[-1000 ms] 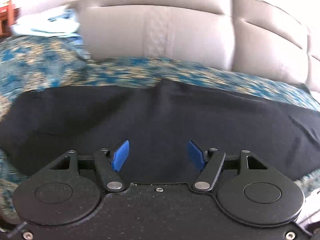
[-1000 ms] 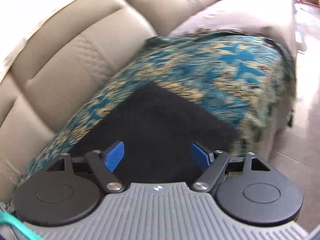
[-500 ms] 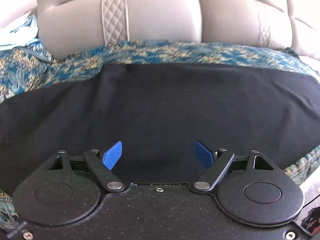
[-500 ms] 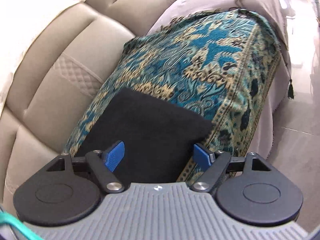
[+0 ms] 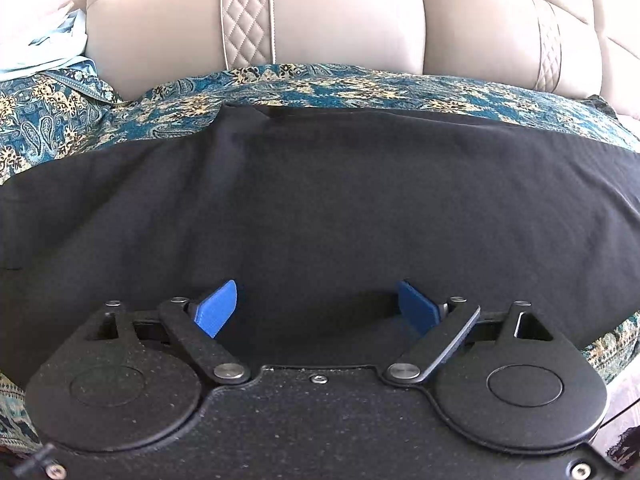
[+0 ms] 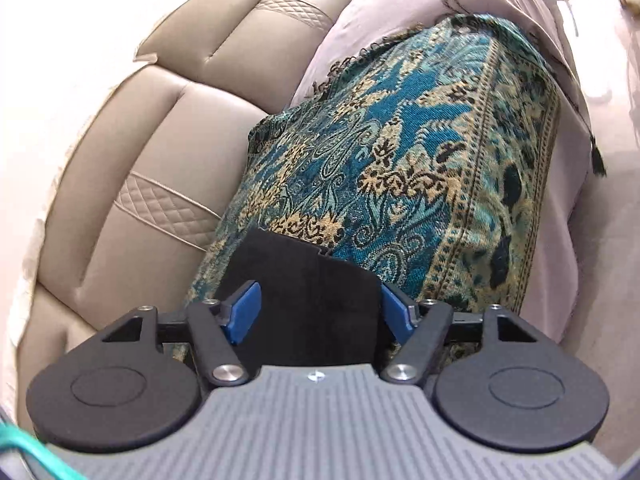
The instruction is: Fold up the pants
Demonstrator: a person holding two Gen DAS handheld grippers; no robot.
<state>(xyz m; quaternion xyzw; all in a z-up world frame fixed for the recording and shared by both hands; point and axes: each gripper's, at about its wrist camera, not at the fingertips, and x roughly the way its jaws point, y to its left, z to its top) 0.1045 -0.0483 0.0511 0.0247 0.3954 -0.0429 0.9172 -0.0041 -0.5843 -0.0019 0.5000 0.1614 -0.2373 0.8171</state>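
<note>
Black pants (image 5: 320,200) lie flat across a sofa seat, on a teal patterned throw (image 5: 360,88). My left gripper (image 5: 318,308) hovers low over their near edge. Its blue pads (image 5: 218,308) stand wide apart and the jaws are opening, with only flat cloth beneath them. In the right wrist view one narrow end of the pants (image 6: 312,280) reaches out between the fingers of my right gripper (image 6: 318,312). Its jaws are closing, and the blue pads (image 6: 242,312) flank the cloth end. I see no pinch on the cloth.
A beige leather sofa back (image 5: 340,20) rises behind the seat. Light blue cloth (image 5: 48,48) lies at the far left. The throw (image 6: 420,160) hangs over the seat's front edge, over a pale cover (image 6: 560,240). Floor shows at the right.
The left gripper came lower and closer over the pants and its pads spread wider. The right gripper rolled and sank toward the pants' end, and its pads drew nearer together.
</note>
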